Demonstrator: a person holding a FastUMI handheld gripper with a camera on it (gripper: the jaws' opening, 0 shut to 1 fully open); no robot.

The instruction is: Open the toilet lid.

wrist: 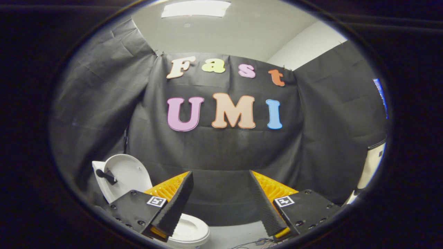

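A white toilet stands low on the left. Its lid point(126, 173) is raised upright against the tank, with a dark handle point(105, 176) sticking out of its face. The white bowl rim point(190, 231) shows below, partly hidden behind my left finger. My gripper point(221, 180) is open, its two fingers spread wide with nothing between them. It hangs above and to the right of the bowl, apart from the lid, facing the black cloth wall.
Black cloth walls point(221, 152) close the booth behind and on both sides. A white object point(372, 166) stands at the far right. Loose cables point(258, 242) lie on the pale floor below the fingers.
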